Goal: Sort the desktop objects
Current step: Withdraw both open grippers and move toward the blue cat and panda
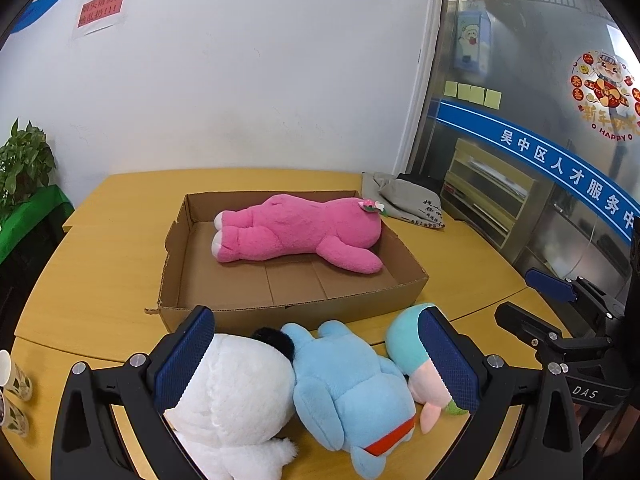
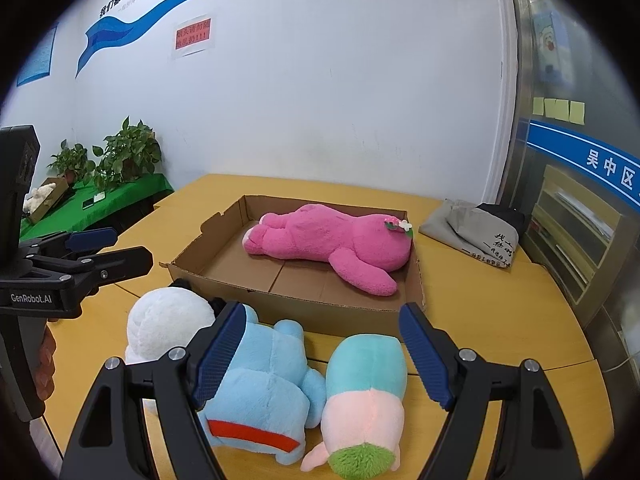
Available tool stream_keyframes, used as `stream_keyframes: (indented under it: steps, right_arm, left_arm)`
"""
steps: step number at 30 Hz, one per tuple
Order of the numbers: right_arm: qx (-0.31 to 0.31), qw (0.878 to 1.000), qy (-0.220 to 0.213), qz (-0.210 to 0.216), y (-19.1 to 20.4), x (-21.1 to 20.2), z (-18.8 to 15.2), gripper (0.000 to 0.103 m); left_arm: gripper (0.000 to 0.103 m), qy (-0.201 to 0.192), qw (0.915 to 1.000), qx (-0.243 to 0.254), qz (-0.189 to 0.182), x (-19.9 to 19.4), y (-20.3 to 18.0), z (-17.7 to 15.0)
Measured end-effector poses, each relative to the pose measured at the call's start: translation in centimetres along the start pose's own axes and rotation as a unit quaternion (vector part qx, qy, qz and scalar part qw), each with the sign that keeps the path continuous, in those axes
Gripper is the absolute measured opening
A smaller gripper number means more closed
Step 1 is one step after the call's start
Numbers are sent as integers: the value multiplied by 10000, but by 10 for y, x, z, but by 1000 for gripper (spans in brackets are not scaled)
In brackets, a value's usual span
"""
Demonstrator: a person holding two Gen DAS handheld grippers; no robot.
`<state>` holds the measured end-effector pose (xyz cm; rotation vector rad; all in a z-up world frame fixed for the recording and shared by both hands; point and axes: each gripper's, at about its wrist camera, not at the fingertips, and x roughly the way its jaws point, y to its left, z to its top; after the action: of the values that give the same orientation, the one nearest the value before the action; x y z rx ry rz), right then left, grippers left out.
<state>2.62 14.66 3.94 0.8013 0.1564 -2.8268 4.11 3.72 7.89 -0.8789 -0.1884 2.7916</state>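
I see both jaws wide: left hand-held gripper (image 1: 316,360) over white plush (image 1: 224,392) and blue plush (image 1: 348,384), right hand-held gripper (image 2: 320,356) over blue/teal-pink plush (image 2: 364,392). Pink plush (image 1: 296,232) in cardboard box (image 1: 288,312) ahead on counter (image 1: 100,272).

Left gripper (image 1: 316,356): jaws spread wide, blue ribbed pads (image 1: 182,354) facing inward, nothing clamped between them. Held low, pointing forward and slightly down. From the right wrist view it shows at the left edge, side-on, body level, black handle upright; a hand (image 2: 47,360) grips that handle, only fingers partly visible.

Right gripper (image 2: 322,356): jaws likewise wide apart, pads (image 2: 426,360) bare, gripping nothing. Low, angled forward-down. In the left wrist view it sits at the right edge, just beside the left gripper and roughly level with it.
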Motion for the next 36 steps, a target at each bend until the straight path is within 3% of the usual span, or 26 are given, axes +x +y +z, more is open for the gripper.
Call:
stream_keyframes:
  steps: [18, 27, 30, 33, 36]
  right_arm:
    - [-13, 9999, 94, 55, 4, 20, 3, 79]
    - [9, 9938, 704, 864, -26, 115, 28, 79]
    - [13, 9872, 1102, 1155, -45, 171, 36, 79]
    - [-36, 9803, 1770, 876, -63, 235, 29, 79]
    - [34, 9671, 2448, 694, -78, 277, 9, 79]
  left_arm:
    - [103, 214, 9998, 19, -30, 37, 25, 5]
    - [103, 963, 9932, -264, -594, 124, 78, 28]
    - [103, 1451, 9878, -321, -467, 165, 105, 30]
    - [103, 1958, 9787, -517, -333, 196, 129, 18]
    - [103, 2181, 9736, -559, -384, 209, 141, 7]
